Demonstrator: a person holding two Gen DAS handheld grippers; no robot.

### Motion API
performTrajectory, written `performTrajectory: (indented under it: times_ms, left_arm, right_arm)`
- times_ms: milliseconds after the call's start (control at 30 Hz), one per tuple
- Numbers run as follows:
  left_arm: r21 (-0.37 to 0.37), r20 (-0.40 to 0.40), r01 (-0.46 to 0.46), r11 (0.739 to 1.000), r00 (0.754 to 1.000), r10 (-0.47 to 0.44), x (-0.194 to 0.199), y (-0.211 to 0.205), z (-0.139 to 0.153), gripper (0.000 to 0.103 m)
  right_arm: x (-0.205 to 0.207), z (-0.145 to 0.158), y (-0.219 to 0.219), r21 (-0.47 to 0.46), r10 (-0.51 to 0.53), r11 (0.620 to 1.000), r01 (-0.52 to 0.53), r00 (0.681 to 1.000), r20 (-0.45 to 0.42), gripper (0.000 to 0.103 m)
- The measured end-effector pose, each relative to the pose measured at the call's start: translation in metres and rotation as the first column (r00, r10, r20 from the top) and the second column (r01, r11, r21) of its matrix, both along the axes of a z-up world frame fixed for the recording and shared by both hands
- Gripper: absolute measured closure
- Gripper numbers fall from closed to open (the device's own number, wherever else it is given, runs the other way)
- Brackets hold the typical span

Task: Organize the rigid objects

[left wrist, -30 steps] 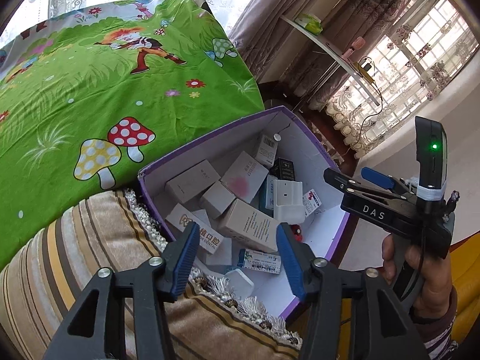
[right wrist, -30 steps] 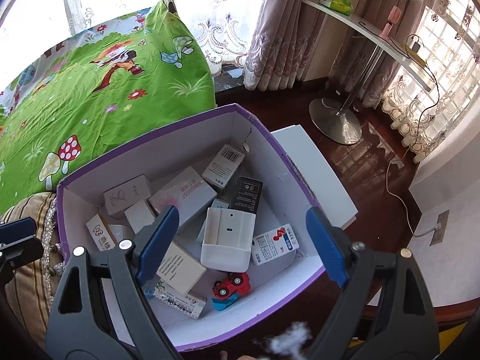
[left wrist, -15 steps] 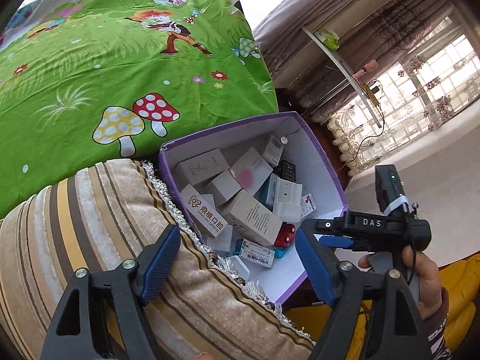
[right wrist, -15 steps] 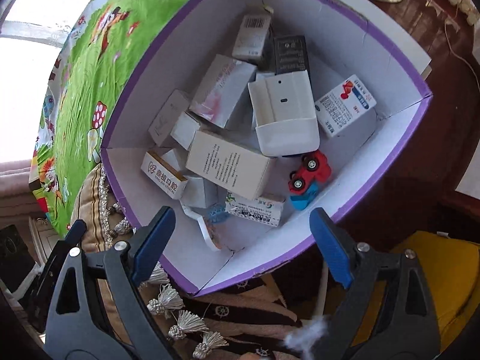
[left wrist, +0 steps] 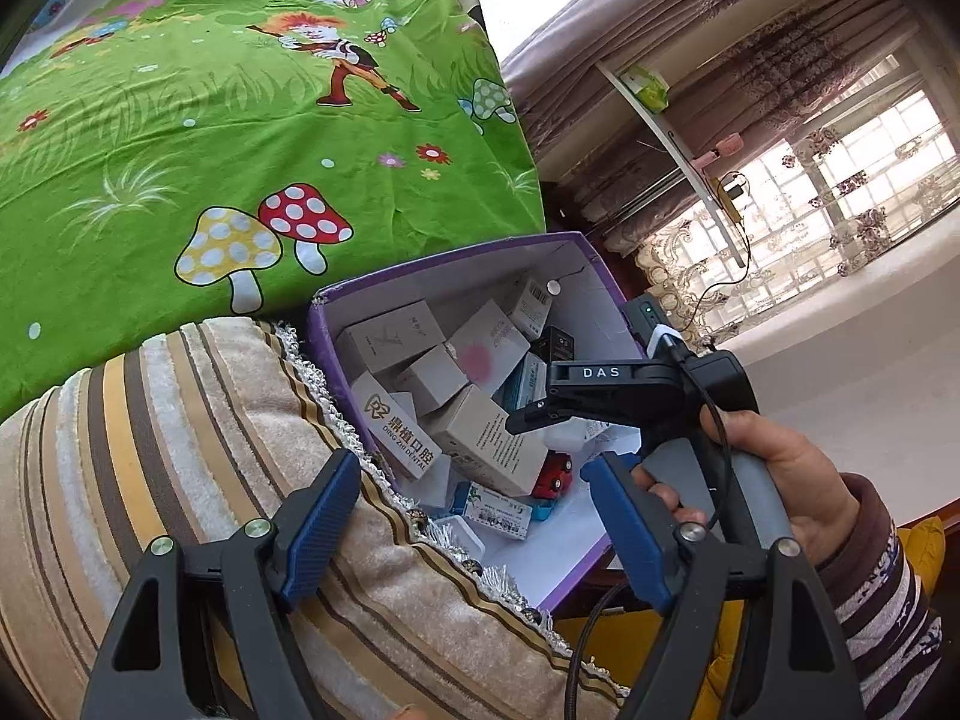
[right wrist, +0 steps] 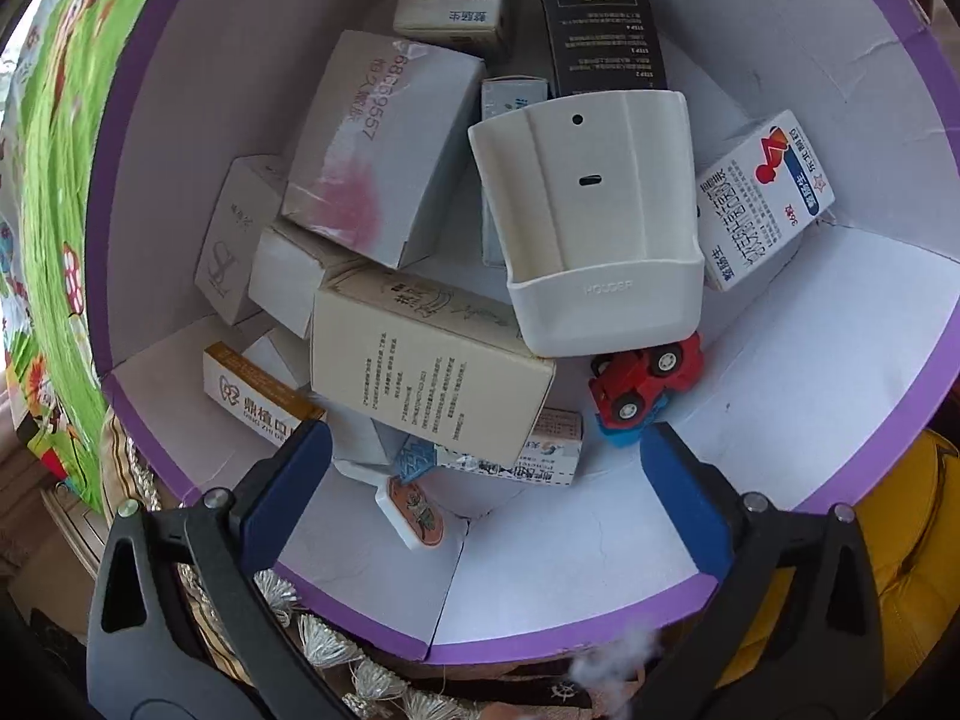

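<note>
Now, left wrist view first.
Left gripper (left wrist: 474,516): fingers apart, nothing between the pads; it hangs over the striped cushion (left wrist: 180,450), with the near corner of the box just ahead of the tips.
Box (left wrist: 324,324): purple rim, white inside, ahead of the left fingers and a little to their right, packed with small cartons.
Dental carton (left wrist: 399,432): white and orange, leaning on the box wall closest to the left finger.
Right gripper (left wrist: 528,417): seen from the side beyond the right-hand finger, held by a hand (left wrist: 774,474), nose dipped into the box over the cartons.
Sheet (left wrist: 240,138): green, mushroom print, far beyond the fingertips.

Right wrist view next.
Right gripper (right wrist: 486,474): jaws opening, fingers wide apart, no item pressed by either pad; it points steeply down into the box (right wrist: 600,558).
Beige carton (right wrist: 426,378): lies just ahead of the gap, nearer the left finger.
Flat carton (right wrist: 528,456): under the beige one, between the two fingertips.
Holder (right wrist: 600,228): white plastic, farther ahead, resting atop the heap.
Toy car (right wrist: 645,384): red on a blue base, just ahead of the right finger, under the holder's lower edge.
Black carton (right wrist: 600,24): at the far end, beyond the holder.
Tag (right wrist: 414,510): small, white-edged, on the floor of the box close to the left finger.
</note>
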State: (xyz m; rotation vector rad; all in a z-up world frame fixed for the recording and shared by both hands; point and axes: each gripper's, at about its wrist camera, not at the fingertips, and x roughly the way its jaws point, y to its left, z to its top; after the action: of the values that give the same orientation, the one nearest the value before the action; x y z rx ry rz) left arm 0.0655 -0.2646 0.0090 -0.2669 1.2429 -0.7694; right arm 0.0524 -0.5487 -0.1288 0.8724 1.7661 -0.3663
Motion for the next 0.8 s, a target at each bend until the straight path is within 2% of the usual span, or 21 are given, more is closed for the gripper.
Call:
performTrajectory:
  times_ms: [67, 133, 200, 300, 400, 567, 733, 800]
  left_arm:
    - [-0.017, -0.008, -0.004, 1.0, 1.0, 0.003, 0.002, 0.002, 0.0, 0.023]
    - [-0.034, -0.016, -0.01, 0.999, 1.0, 0.009, 0.004, 0.005, 0.0, 0.023]
    - [-0.047, -0.02, -0.02, 0.999, 1.0, 0.019, 0.007, 0.008, 0.0, 0.023]
    - [-0.069, -0.032, -0.032, 0.997, 0.999, 0.03, 0.013, 0.015, 0.0, 0.023]
    - [-0.094, -0.046, -0.048, 0.994, 0.998, 0.044, 0.021, 0.025, -0.002, 0.023]
    - [-0.141, -0.068, -0.081, 0.987, 0.995, 0.072, 0.031, 0.042, -0.003, 0.023]
    - [-0.157, -0.087, -0.115, 0.981, 0.991, 0.103, 0.041, 0.053, -0.008, 0.023]
    - [-0.16, -0.09, -0.123, 0.979, 0.99, 0.11, 0.044, 0.054, -0.01, 0.023]
  right_arm:
    - [0.0, -0.006, -0.007, 0.014, -0.091, 0.996, 0.091, 0.995, -0.043, 0.0]
    - [0.002, -0.017, -0.01, 0.077, -0.154, 0.984, 0.158, 0.987, -0.055, 0.0]
    - [-0.001, -0.029, -0.01, 0.069, -0.19, 0.978, 0.198, 0.976, -0.109, 0.0]
    - [-0.008, -0.04, -0.013, 0.063, -0.268, 0.958, 0.278, 0.954, -0.138, 0.0]
    - [-0.008, -0.027, -0.019, -0.031, -0.3, 0.954, 0.299, 0.945, -0.127, 0.0]
    - [-0.018, -0.029, -0.013, -0.041, -0.334, 0.942, 0.332, 0.933, -0.133, 0.0]
    - [-0.028, -0.019, -0.014, -0.068, -0.331, 0.943, 0.326, 0.941, -0.075, 0.001]
    - [-0.04, -0.021, -0.017, -0.097, -0.372, 0.926, 0.363, 0.924, -0.088, 0.001]
